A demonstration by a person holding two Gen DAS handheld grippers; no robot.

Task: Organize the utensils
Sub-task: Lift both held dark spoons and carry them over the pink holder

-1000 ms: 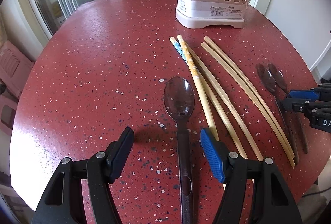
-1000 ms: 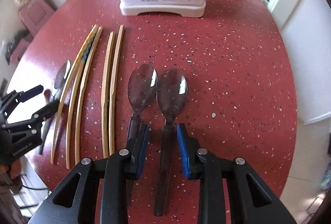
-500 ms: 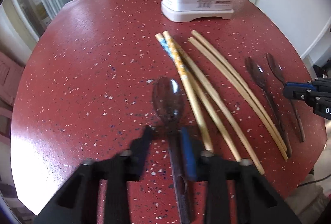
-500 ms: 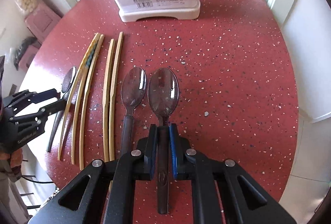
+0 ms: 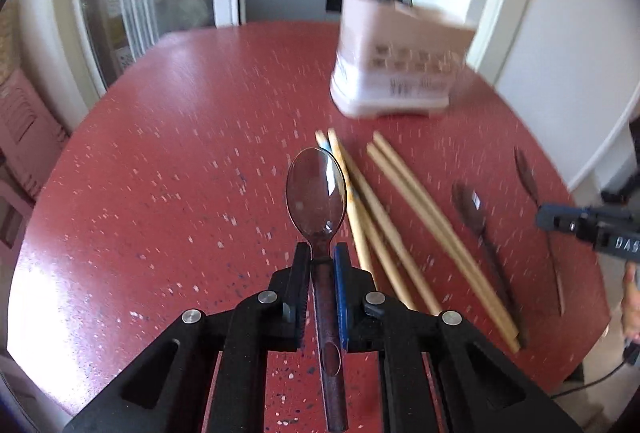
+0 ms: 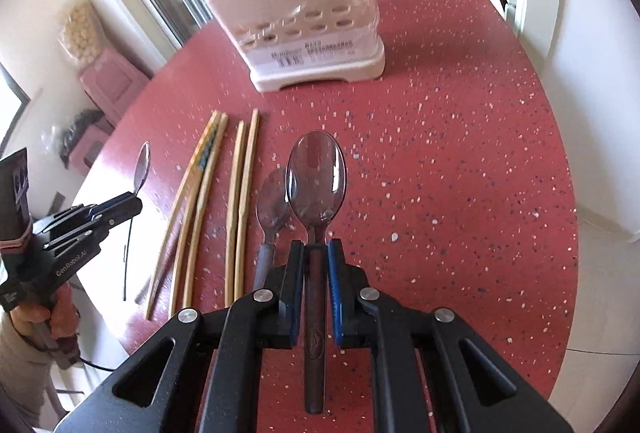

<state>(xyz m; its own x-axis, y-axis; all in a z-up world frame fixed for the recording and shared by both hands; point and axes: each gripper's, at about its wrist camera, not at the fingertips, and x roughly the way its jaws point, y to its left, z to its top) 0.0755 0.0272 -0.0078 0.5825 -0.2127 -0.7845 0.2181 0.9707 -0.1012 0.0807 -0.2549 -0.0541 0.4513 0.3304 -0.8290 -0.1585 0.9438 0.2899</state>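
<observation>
My left gripper (image 5: 322, 253) is still closing, its pads pressed on the handle of a dark translucent spoon (image 5: 316, 193) held above the red table (image 5: 180, 173). My right gripper (image 6: 316, 247) is shut on a matching spoon (image 6: 316, 181), also raised. One more spoon (image 6: 272, 209) lies on the table just left of it. Two pairs of bamboo chopsticks (image 6: 240, 201) lie between the grippers. The beige utensil holder (image 6: 312, 37) stands at the far side with spoons sticking out of its top. In the right wrist view the left gripper (image 6: 128, 203) shows at the left.
The table is round and its edge drops off close on the right (image 6: 560, 233). A person's hand (image 6: 40, 313) holds the left gripper's handle. Pink crates (image 6: 112, 85) stand on the floor beyond the left edge. A kitchen counter and oven are behind the holder.
Both grippers closed on their spoon handles and lifted the spoons off the table. Both views tilted up, bringing the holder more into sight.
</observation>
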